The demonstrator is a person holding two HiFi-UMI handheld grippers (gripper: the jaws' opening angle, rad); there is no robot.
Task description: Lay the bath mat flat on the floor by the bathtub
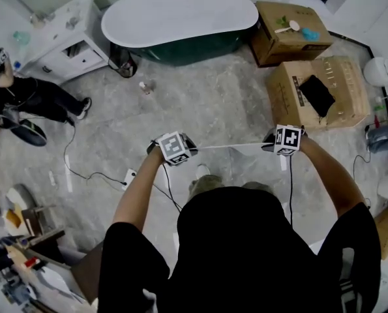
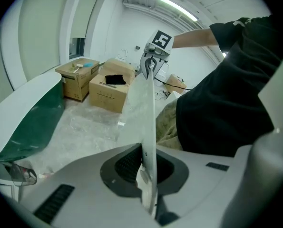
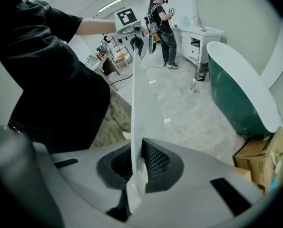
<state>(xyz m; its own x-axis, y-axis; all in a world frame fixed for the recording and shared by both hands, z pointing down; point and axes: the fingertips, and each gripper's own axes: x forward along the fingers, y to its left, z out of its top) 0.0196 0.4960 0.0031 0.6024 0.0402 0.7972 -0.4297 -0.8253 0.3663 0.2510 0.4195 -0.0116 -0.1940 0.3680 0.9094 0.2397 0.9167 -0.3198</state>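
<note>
The bath mat [image 1: 229, 147] is a thin, pale sheet held taut in the air between my two grippers. In the head view it shows nearly edge-on at chest height. My left gripper [image 1: 190, 147] is shut on its left end and my right gripper [image 1: 269, 143] is shut on its right end. In the left gripper view the mat [image 2: 144, 108] runs from my jaws [image 2: 147, 167] to the other gripper [image 2: 153, 56]. The right gripper view shows the same from its side: mat [image 3: 138, 103], jaws [image 3: 139, 165]. The white, dark-green bathtub [image 1: 180, 19] stands ahead across the floor.
Two cardboard boxes [image 1: 288, 25] [image 1: 317, 93] stand right of the tub, and a white cabinet [image 1: 63, 38] stands left of it. Another person [image 1: 24, 96] is at the far left. A cable with a power strip [image 1: 128, 175] and a small bottle [image 1: 143, 87] lie on the floor.
</note>
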